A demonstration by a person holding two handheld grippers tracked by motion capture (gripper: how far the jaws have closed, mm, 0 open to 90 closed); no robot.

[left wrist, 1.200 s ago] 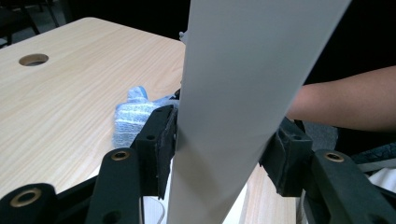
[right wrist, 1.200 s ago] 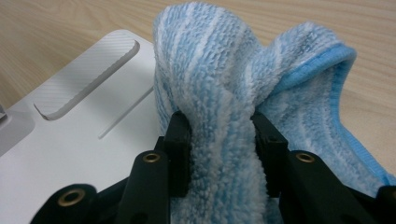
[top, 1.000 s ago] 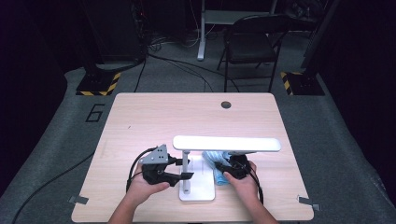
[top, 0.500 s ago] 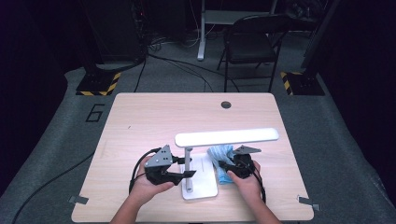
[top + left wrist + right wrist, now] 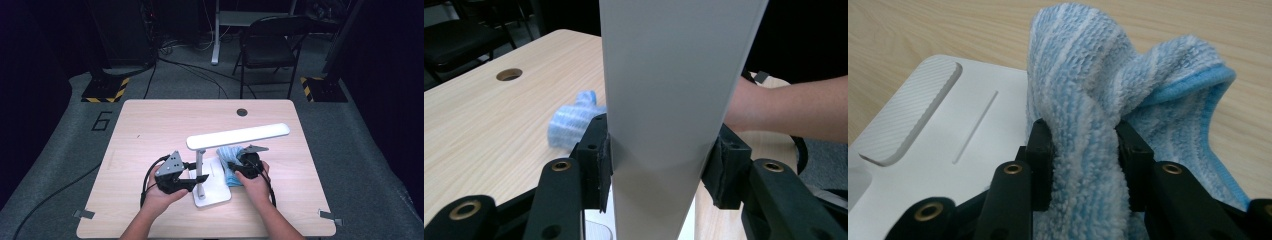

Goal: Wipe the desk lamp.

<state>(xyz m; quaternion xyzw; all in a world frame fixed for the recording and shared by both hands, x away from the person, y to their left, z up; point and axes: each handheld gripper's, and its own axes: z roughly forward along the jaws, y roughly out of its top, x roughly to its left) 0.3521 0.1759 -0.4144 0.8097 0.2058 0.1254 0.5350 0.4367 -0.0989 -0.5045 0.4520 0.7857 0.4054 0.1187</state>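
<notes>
Fingers [image 5: 599, 165] of the left gripper [image 5: 192, 179] clamp the white post of the lamp [image 5: 201, 167], which stands on the worktop [image 5: 150, 125]. The right gripper [image 5: 234, 167] pinches a bunched blue cloth [image 5: 1088, 90] lying against the lamp's flat base [image 5: 948, 145].

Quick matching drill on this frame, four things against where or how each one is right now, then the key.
Things:
1. lamp post
2. blue striped cloth
3. lamp base
4. lamp head

States:
A. flat on the table, under the cloth's edge
B. clamped in the left gripper
C. long white bar raised over the table
D. bunched in the right gripper

Pairs: 1-B, 2-D, 3-A, 4-C
</notes>
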